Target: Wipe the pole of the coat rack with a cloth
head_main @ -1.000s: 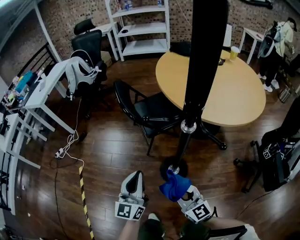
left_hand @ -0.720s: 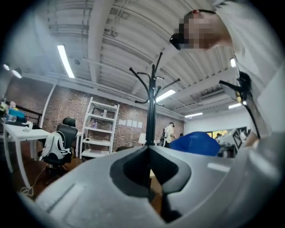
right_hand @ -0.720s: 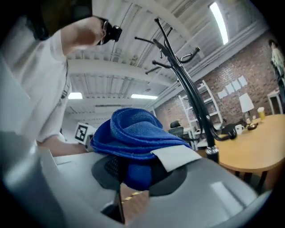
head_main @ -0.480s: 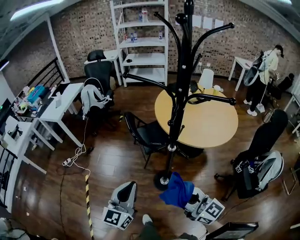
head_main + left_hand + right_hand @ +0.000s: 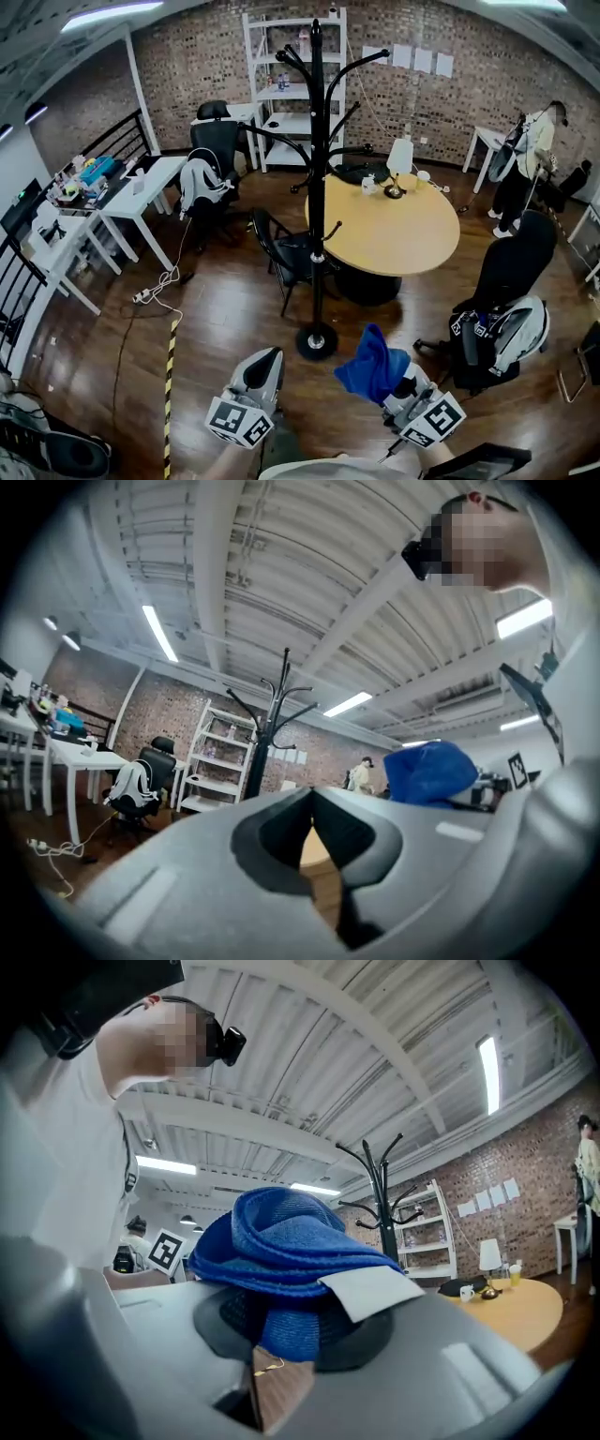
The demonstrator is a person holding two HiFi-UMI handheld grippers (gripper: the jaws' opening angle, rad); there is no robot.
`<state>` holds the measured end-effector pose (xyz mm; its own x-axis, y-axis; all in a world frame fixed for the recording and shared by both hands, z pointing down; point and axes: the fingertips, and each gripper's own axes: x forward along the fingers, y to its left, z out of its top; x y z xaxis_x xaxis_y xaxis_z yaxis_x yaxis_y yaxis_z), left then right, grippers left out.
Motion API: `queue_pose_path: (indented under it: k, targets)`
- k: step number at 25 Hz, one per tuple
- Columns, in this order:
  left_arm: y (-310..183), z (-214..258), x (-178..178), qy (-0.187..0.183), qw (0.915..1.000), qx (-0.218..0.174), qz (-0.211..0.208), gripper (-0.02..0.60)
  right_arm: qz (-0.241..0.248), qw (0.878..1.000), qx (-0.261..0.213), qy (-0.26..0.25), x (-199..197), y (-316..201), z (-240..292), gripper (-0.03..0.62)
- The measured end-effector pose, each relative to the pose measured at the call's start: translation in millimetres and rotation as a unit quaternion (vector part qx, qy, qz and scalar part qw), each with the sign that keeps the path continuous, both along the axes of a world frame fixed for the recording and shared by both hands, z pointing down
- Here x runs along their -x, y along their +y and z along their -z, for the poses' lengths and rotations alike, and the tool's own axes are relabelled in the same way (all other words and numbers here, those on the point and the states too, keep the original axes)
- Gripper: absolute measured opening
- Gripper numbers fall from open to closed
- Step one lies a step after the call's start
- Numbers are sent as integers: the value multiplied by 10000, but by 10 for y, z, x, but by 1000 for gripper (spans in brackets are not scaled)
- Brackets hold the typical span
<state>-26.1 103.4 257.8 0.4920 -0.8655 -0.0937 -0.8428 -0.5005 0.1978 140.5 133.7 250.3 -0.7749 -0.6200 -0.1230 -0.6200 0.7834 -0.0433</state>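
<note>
I see one coat rack, and its pole (image 5: pixel 317 187) stands straight up from a round black foot (image 5: pixel 317 341) on the wood floor. It is in front of my two claws and touches neither of them. In the head view the foot sits a little way ahead of them, between the two. My right claw (image 5: pixel 394 382) is to the right of the foot, near it but apart from it. This claw is squeezed onto the blue cloth (image 5: pixel 373 364). The cloth is bunched up in a lump that sticks up over the jaws, and in the right gripper view a small white tag lies on top of it. The cloth does not touch the pole. My left claw (image 5: pixel 269 356) is to the left of the foot and is closed tight. Its two jaws meet in the left gripper view, with nothing between them. In that same view I can see the cloth off to the right, and the rack far off in the middle. Now I count. There is one pole, one cloth and two claws. Behind the rack is one round yellow table (image 5: pixel 403 239) and one white shelf (image 5: pixel 292 89) by the brick wall. One person (image 5: pixel 525 155) stands far off on the right side of the room.
</note>
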Motion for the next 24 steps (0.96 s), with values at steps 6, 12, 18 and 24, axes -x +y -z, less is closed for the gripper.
queue_pose_path:
  k: [6,12,18,24]
  targets:
    - [531,45,-495,-463,9988,-146,-84,2,-107,9994,331,-79,-528,433,82,101]
    - [706,11,-546,-455,9987,-157,-147,43,-90,9982,477,-366,-614,585,59,101]
    - [840,-89,-486,-359,9993,-49,-88,134,151,9956,827,-417,-459,619,-95,101]
    - [1054,-124,-485,-547,9984,-63,-144,342,52,9977,601,-317,-496,722,-50,101]
